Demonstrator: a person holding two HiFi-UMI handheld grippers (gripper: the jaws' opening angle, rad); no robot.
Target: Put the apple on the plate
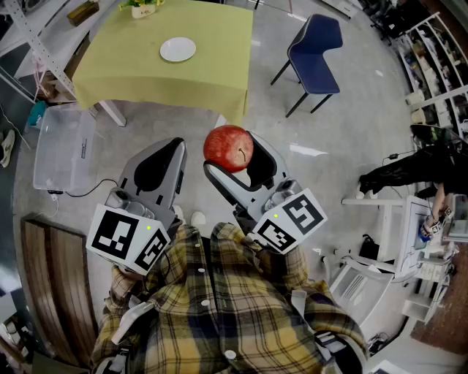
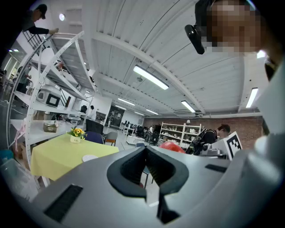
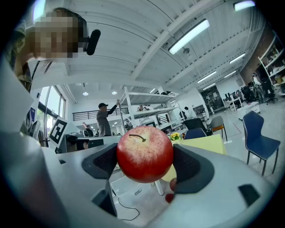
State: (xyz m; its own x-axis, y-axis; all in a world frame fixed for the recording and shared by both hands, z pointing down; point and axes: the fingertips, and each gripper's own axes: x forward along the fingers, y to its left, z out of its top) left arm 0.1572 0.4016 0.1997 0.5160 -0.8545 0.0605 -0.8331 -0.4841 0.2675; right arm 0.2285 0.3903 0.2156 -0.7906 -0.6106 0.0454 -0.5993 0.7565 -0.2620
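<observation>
A red apple (image 1: 228,147) (image 3: 144,153) sits between the two dark pads of my right gripper (image 1: 234,158) (image 3: 145,156), which is shut on it and held level above the floor, stem up. My left gripper (image 1: 174,146) (image 2: 145,149) is beside it on the left, with its jaws together and nothing between them. The white plate (image 1: 178,49) (image 2: 90,157) lies on a table with a yellow-green cloth (image 1: 212,69) (image 2: 53,156) some way ahead of both grippers. The apple's top (image 2: 171,146) peeks over the left gripper's body.
A blue chair (image 1: 311,47) stands right of the table and a flower pot (image 1: 142,7) at its far edge. A clear plastic bin (image 1: 62,146) is on the floor at the left, with a wooden bench (image 1: 51,277) nearer. Shelving (image 1: 439,66) and white furniture (image 1: 395,219) line the right.
</observation>
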